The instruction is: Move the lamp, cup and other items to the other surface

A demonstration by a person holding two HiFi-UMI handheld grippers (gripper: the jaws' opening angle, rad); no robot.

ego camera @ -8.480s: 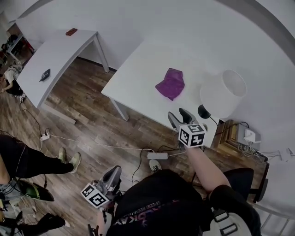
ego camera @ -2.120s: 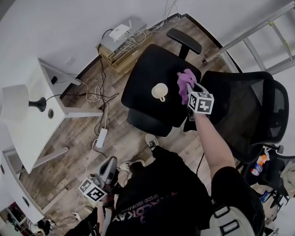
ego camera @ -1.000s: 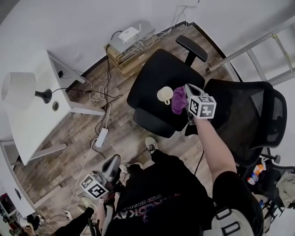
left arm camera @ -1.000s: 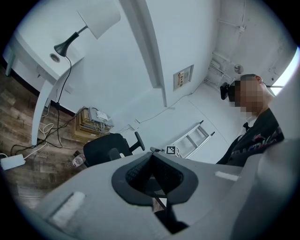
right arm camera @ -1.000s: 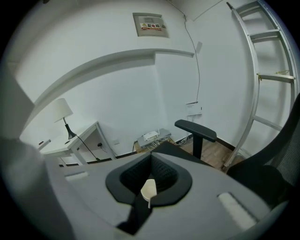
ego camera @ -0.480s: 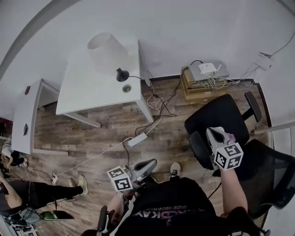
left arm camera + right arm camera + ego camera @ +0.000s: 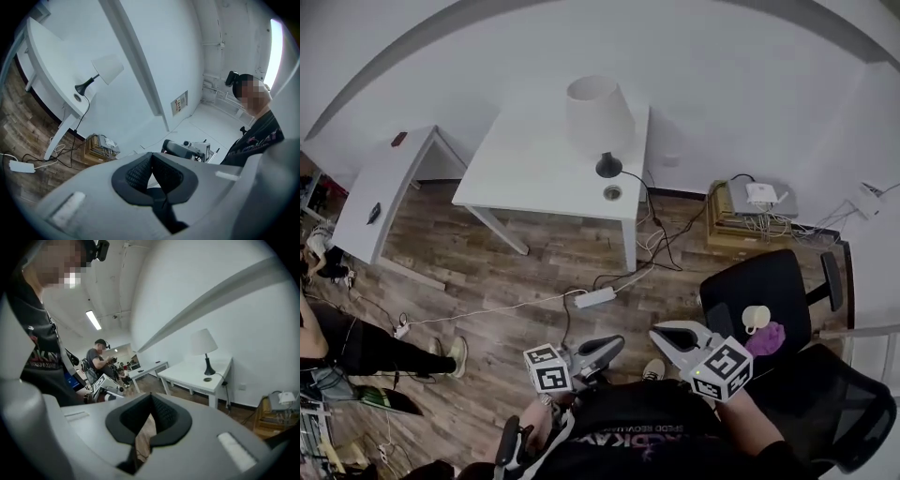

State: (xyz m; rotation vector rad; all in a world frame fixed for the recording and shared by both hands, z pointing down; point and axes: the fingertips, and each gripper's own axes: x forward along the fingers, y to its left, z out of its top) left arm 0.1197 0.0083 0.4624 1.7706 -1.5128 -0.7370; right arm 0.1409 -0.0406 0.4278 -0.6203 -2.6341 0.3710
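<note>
Room: wood floor, white table far, black chair near right | left gripper, right gripper – both closed, empty | done – cup, purple cloth on chair seat | left: lamp on table

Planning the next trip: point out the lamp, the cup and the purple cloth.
lamp [image 7: 598,114], head view, on its shade.
cup [image 7: 755,319], head view, on its body.
purple cloth [image 7: 766,338], head view, on its middle.
</note>
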